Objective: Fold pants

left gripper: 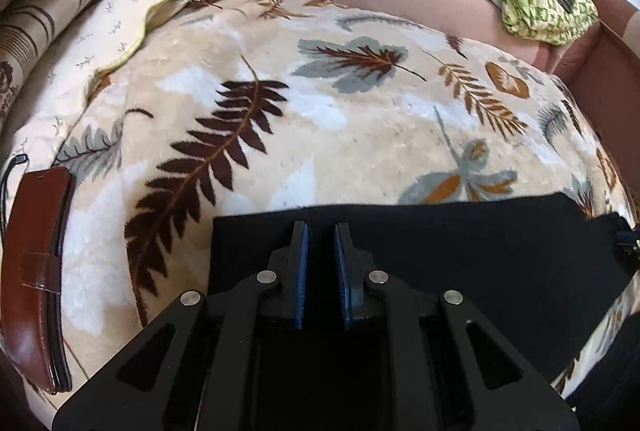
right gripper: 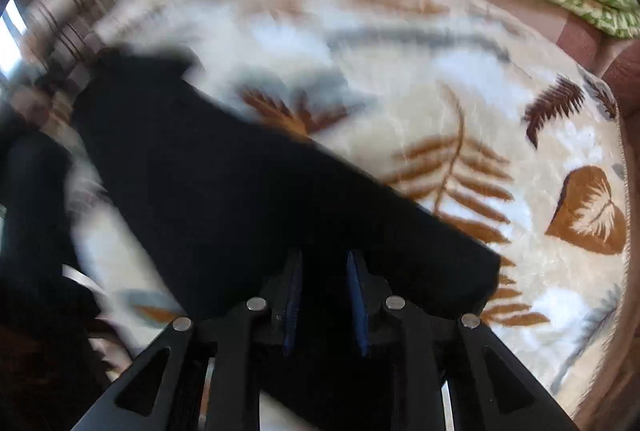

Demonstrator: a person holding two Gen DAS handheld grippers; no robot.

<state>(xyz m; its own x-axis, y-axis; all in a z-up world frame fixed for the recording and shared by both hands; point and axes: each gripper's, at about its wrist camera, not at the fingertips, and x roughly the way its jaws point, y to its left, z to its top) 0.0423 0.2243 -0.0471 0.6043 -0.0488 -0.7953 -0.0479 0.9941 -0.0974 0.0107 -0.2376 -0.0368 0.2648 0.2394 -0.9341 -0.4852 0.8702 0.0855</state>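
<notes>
A pair of black pants [left gripper: 440, 251] is seen lying on a blanket [left gripper: 320, 103] with a leaf pattern, which covers a bed or sofa; which of the two cannot be told. In the left wrist view the pants show a straight far edge and a square corner, so it is judged that at least one fold is already made and the cloth is being laid down and set in place.

The left gripper [left gripper: 320, 227] is pointed down over the pants, near their far edge. Its fingers [left gripper: 299, 271] are nearly together, with only a narrow gap. Dark cloth fills the gap, but whether it is pinched or only lies below cannot be told.

The right gripper [right gripper: 323, 259] is also held over the pants [right gripper: 240, 183], near their other end. Its fingers [right gripper: 294, 295] stand a little further apart. This view is blurred, so a grip on the cloth cannot be confirmed here either.

For the next move, it is judged that a free edge must be taken firmly by both grippers and carried over evenly, so that the layers are kept aligned. A brown leather case [left gripper: 36, 271] lies on the blanket, well apart from the pants.
</notes>
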